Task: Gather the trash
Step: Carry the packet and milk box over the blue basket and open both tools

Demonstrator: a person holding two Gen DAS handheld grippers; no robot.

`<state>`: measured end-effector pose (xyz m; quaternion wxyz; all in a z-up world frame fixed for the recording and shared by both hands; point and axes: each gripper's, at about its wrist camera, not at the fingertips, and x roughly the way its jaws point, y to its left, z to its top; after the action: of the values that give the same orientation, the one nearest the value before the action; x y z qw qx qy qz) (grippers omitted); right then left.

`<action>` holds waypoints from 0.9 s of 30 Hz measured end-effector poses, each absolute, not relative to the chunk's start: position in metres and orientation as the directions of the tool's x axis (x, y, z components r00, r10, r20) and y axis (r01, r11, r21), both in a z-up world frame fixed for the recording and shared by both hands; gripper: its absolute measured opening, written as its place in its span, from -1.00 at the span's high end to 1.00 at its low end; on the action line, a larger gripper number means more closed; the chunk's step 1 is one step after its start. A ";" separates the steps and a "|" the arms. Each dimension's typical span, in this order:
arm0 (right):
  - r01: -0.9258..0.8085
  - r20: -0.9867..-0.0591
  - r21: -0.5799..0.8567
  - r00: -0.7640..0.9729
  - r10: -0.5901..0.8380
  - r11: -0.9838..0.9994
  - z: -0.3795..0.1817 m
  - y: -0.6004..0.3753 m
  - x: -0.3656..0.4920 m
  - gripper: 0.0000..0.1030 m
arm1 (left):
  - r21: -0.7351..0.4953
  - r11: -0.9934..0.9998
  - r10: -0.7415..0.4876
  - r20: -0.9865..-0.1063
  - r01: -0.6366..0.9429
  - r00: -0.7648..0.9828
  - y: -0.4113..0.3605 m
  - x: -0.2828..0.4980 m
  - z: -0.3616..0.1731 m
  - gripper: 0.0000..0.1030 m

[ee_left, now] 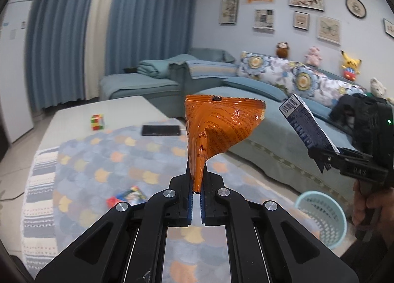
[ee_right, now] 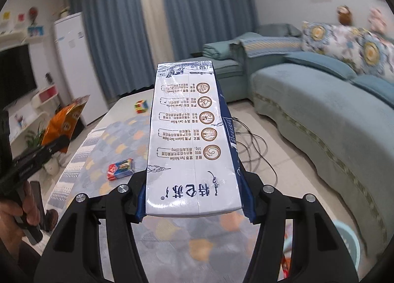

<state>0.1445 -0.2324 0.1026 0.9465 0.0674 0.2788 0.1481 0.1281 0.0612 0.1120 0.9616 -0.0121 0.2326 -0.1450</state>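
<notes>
Orange foil fills the middle of our left wrist view: our left gripper (ee_left: 196, 193) is clenched on the twisted neck of an orange snack wrapper (ee_left: 216, 125), which fans out upward and ahead of the fingers, its neck pinched between the blue pads (ee_left: 202, 205). In our other hand, the right gripper (ee_right: 194, 211) grasps a white and blue milk carton (ee_right: 192, 140) by its sides, the carton lying lengthwise along the fingers and jutting well beyond them, printed face up. From the left view we see that same carton (ee_left: 305, 125) tilted up out of the right gripper's tips at the right edge, with our right hand (ee_left: 371, 209) on the handle below. From the right view the wrapper (ee_right: 65, 123) shows at the left edge, above our left hand (ee_right: 14, 209). Both pieces are held up in the air over a patterned cloth (ee_left: 138, 160) that covers the low table (ee_left: 106, 108). A small red and blue packet (ee_right: 121, 168) lies on the cloth, ahead and left of the carton. Farther off sit a colour cube (ee_left: 97, 121) and a dark phone (ee_left: 160, 130). A pale blue basket (ee_left: 321, 216) stands on the floor at lower right, beside the teal sofa (ee_left: 270, 120).
</notes>
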 end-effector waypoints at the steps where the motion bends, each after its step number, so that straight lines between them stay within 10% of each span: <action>1: -0.230 -0.509 0.211 0.804 0.307 0.950 0.102 -0.236 0.140 -0.06 | -0.085 0.956 -0.288 -0.445 0.280 0.848 0.057 0.126 0.110 0.95; 27: 0.186 -0.554 0.199 0.831 -0.046 0.962 0.055 -0.413 0.038 -0.06 | -0.124 0.805 -0.546 -0.538 0.581 0.642 -0.123 0.078 0.030 0.88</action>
<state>0.0376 -0.4131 0.0551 0.9489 0.1231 0.2840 -0.0613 0.0776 -0.1226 0.0299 0.9057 0.0299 0.2865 -0.3111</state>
